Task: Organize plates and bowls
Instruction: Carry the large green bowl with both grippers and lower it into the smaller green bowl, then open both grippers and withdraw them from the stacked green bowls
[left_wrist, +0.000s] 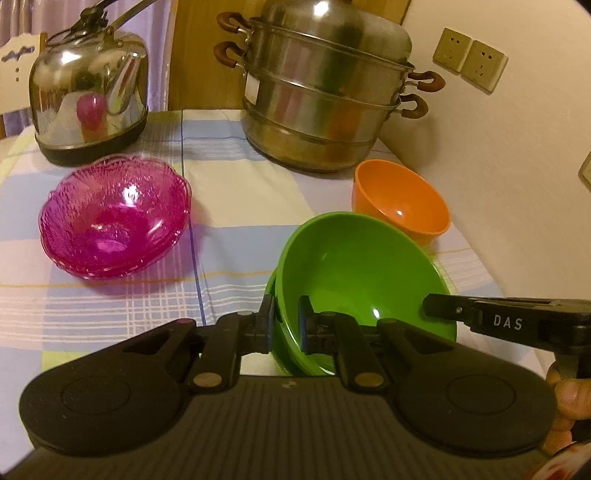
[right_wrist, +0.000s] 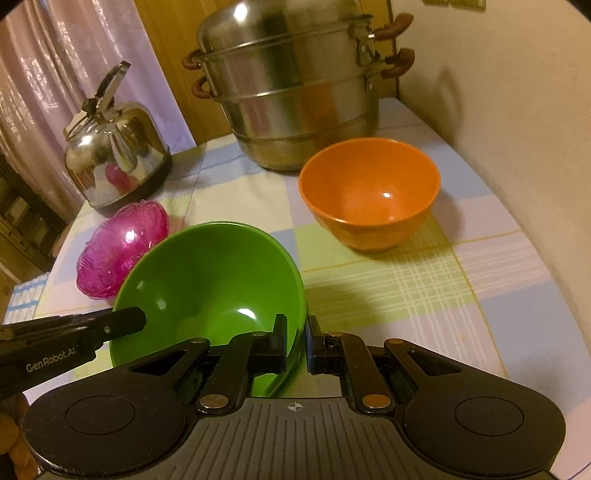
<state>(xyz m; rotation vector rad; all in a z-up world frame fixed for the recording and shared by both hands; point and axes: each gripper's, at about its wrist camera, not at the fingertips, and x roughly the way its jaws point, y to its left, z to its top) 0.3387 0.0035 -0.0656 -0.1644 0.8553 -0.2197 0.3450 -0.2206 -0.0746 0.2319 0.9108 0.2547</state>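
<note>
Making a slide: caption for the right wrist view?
Both grippers, right gripper and left gripper, clamp the green bowl's rim; orange bowl beyond.

Your open lane is the bare cloth (left_wrist: 236, 206) in the middle of the left-wrist frame, running between the pink bowls (left_wrist: 114, 218) at left and the orange bowl (left_wrist: 400, 201) at right. The steamer (left_wrist: 325, 96) closes that lane at upper centre, the kettle (left_wrist: 88, 96) blocks upper left. The wall (left_wrist: 498, 166) hems in the right side, just beyond the orange bowl. In the right-wrist frame you have clear cloth lower right, in front of the orange bowl. The green bowl (right_wrist: 210, 284) fills lower centre, near the pink bowls at left.
</note>
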